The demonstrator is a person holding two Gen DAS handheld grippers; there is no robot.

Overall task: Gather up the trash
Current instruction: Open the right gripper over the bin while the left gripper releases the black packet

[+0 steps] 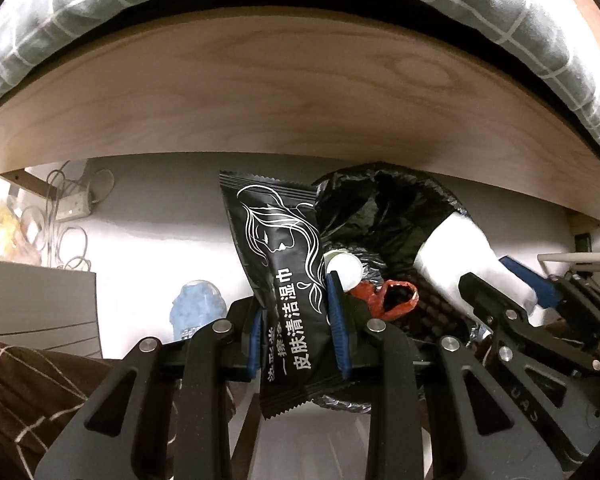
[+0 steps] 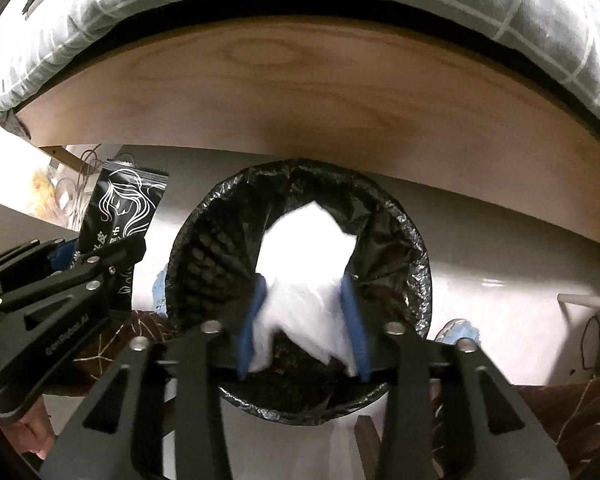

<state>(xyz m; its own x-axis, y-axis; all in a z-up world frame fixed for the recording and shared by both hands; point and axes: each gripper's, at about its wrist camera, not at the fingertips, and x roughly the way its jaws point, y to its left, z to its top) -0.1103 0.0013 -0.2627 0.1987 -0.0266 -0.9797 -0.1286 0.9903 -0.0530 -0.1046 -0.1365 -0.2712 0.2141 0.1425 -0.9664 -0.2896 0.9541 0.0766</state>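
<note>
While clamped, black wipe packet [image 1: 288, 280] between left gripper [image 1: 296, 320] jaws.

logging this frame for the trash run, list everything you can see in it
wet wipe packet: 1, black with white print, clamped in left gripper
tissue: 1, white, in right gripper over the bin
trash bin: 1, black liner, on floor under the bed edge
red wrapper: 1, red, inside bin
white cap: 1, white, inside bin
bed board: 1, light wood, above bin
bedding: grey with white grid, on top
power strip: 1, grey, floor at left with cables
left gripper: black, blue pads
right gripper: black, blue pads
</note>
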